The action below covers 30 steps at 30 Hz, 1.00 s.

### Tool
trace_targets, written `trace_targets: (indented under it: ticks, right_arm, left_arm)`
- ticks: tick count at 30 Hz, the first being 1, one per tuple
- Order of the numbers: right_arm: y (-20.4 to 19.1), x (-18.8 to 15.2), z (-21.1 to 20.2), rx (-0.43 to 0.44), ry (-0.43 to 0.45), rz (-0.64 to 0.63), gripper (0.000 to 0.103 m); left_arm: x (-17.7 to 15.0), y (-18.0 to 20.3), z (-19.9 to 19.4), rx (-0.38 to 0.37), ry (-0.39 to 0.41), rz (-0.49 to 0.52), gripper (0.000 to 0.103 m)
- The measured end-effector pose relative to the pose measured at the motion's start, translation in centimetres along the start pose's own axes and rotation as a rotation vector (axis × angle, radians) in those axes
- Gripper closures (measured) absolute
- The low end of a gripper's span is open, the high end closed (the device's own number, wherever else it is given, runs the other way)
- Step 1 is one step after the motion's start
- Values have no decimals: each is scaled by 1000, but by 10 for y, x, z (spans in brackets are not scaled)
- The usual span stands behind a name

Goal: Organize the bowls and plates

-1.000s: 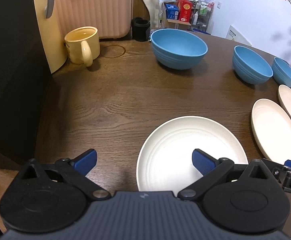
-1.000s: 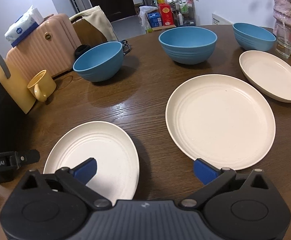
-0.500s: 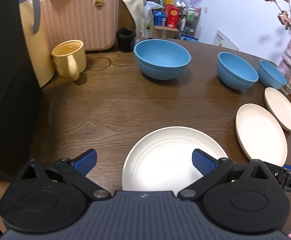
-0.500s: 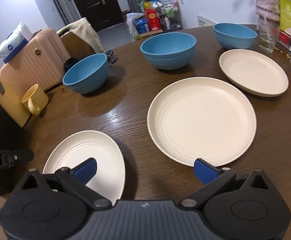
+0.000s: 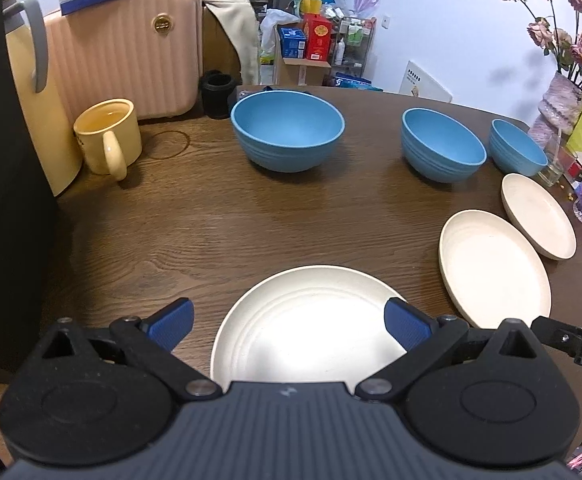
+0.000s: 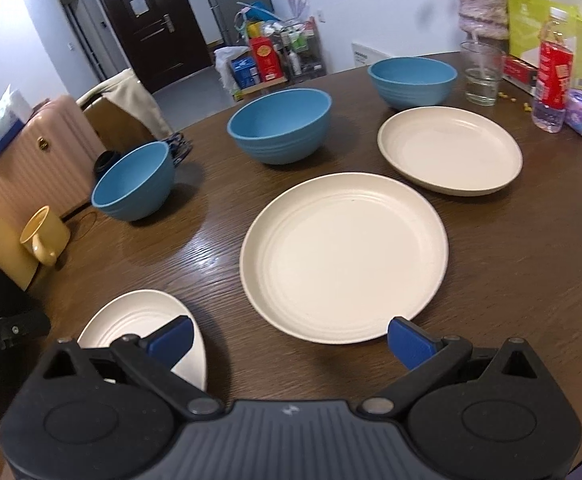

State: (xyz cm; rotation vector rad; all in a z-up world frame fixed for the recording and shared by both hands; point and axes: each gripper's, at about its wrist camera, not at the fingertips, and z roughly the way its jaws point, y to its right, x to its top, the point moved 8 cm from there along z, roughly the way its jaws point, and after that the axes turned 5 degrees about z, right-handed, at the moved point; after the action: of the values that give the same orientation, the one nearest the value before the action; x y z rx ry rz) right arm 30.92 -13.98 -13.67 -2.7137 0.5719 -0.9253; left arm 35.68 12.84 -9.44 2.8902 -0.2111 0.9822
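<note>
Left gripper (image 5: 287, 317) hangs with its jaws spread wide and nothing between them, right above the near plate (image 5: 307, 328) at the table's (image 5: 219, 232) front edge. Right gripper (image 6: 289, 338) is spread and empty too, over the front rim of the big middle plate (image 6: 343, 256). Beyond that sits the far plate (image 6: 449, 148), toward the right edge. Three blue bowls (image 5: 287, 136) line the back, well apart. These plates look light, stiff and smooth, probably slippery, so I'd pinch a rim, one finger under the lip. Bowls look deeper and thin-walled; the upright rim is the place to grab for nesting.
</note>
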Motion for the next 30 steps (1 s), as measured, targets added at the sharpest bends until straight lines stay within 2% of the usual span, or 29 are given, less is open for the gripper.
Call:
trace_targets:
  ticks: [14,30]
  right_arm:
    - [44,20,-2,-31,-3,14,0]
    - [96,40,7,-54,-32,57,0]
  left_arm:
    - [10,38,7,-3,-5,12,0]
    - [25,108,26,-26,-26,69,0]
